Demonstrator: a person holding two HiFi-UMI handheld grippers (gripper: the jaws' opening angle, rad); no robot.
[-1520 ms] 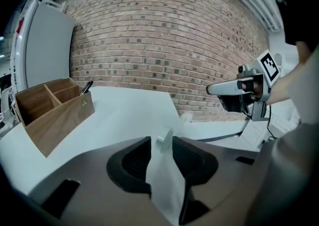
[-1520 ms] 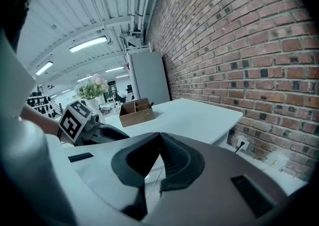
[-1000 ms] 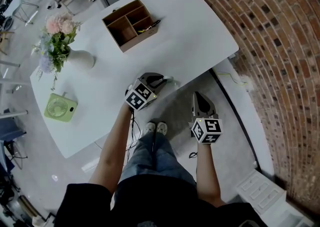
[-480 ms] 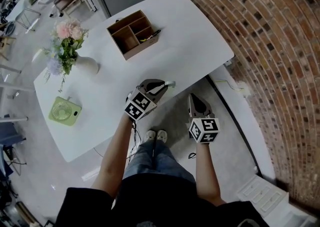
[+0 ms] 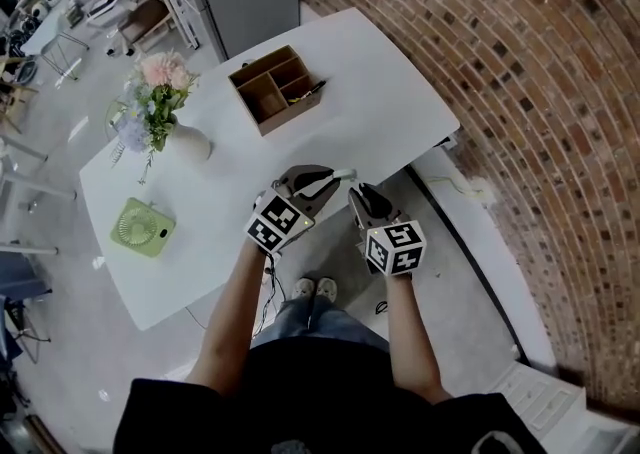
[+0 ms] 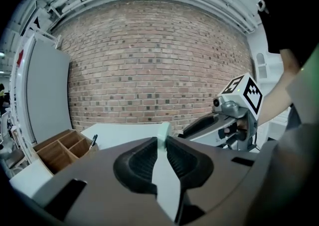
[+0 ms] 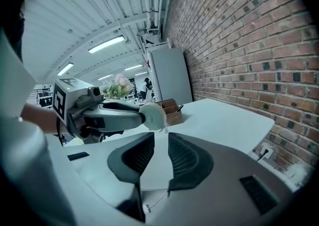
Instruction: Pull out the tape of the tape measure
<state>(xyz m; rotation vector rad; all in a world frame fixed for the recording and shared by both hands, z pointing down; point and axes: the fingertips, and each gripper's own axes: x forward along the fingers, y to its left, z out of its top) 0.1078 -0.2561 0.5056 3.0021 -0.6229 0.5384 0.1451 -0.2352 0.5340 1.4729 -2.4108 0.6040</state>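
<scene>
A small round pale-green tape measure (image 5: 341,175) is pinched in my left gripper (image 5: 330,180), held in the air past the white table's near edge. In the left gripper view its rim (image 6: 163,133) sticks up between the ribbed pads. My right gripper (image 5: 358,192) is close beside it on the right, tips pointing at it. In the right gripper view the tape measure (image 7: 153,115) sits just beyond my right gripper (image 7: 160,143). The right jaws have just been opening and have a clear gap with nothing between them. No tape shows outside the case.
The white table (image 5: 380,72) carries a wooden organizer (image 5: 278,90) with pens, a vase of flowers (image 5: 160,107) and a green desk fan (image 5: 143,227). A brick wall (image 5: 520,92) runs along the right. The person's shoes (image 5: 312,289) stand on the grey floor below the grippers.
The right gripper has swung left and up, from well apart to right beside the tape measure. The left gripper has lifted the tape measure slightly.
</scene>
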